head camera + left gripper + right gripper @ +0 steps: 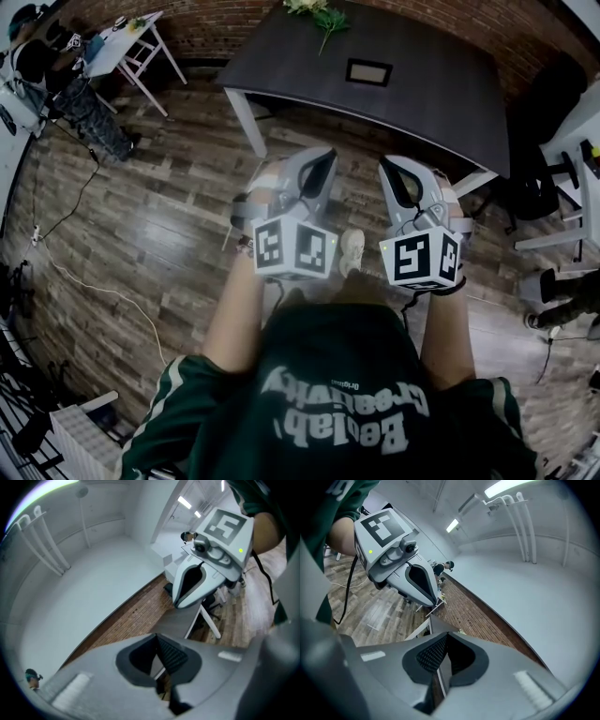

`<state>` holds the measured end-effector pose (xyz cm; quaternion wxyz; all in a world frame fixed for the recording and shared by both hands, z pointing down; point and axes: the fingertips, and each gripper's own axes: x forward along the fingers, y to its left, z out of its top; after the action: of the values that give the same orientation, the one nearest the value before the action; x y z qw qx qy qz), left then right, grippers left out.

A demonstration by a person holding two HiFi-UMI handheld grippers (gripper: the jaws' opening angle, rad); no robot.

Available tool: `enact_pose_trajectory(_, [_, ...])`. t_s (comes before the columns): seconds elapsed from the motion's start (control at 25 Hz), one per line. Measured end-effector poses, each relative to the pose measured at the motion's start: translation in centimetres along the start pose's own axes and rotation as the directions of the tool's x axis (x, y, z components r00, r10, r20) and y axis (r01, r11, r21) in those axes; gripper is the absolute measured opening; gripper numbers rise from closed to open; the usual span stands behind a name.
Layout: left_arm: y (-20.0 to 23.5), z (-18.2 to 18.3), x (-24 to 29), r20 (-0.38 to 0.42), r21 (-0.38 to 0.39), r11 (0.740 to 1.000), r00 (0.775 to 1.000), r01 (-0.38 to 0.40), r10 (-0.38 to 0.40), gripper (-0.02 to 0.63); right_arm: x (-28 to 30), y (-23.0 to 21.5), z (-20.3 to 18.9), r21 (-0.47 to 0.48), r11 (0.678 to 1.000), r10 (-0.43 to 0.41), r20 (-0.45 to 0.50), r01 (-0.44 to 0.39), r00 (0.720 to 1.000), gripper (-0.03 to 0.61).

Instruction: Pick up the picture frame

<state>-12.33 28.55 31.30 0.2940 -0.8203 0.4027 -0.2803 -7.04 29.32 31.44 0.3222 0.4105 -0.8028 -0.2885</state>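
Observation:
The picture frame (368, 71), small with a dark border, lies flat on the dark table (422, 84) at the top of the head view. Both grippers are held side by side over the wooden floor, short of the table's near edge and pointing toward it. The left gripper (323, 161) is shut with nothing between its jaws, and its jaw tips meet (157, 639) in the left gripper view. The right gripper (392, 169) is also shut and empty (446, 637). Neither gripper view shows the frame.
A bunch of flowers (323, 17) lies at the table's far edge. White table legs (246, 122) stand at its near left corner. A white folding table (131, 42) and a person (56, 84) are at top left. A black chair (539, 178) and a white desk (577, 141) stand right.

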Motion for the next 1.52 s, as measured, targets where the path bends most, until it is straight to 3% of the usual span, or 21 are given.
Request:
enact_pose_trajectory(0.8, [3.8,-0.8,12.4,-0.033,0.002,1.000,0.999,0.015,-0.014,0.003,9.2,-7.9,-5.3,0.023,0.999,0.036,0.036,-0.037,0.999,0.006])
enact_pose_trajectory(1.52, [9.0,-3.2,27.3,-0.102,-0.017,0.999,0.994,0.031,-0.033,0.003,20.9,-16.1,-13.2,0.036,0.995,0.097,0.013,-0.097,0.995,0.006])
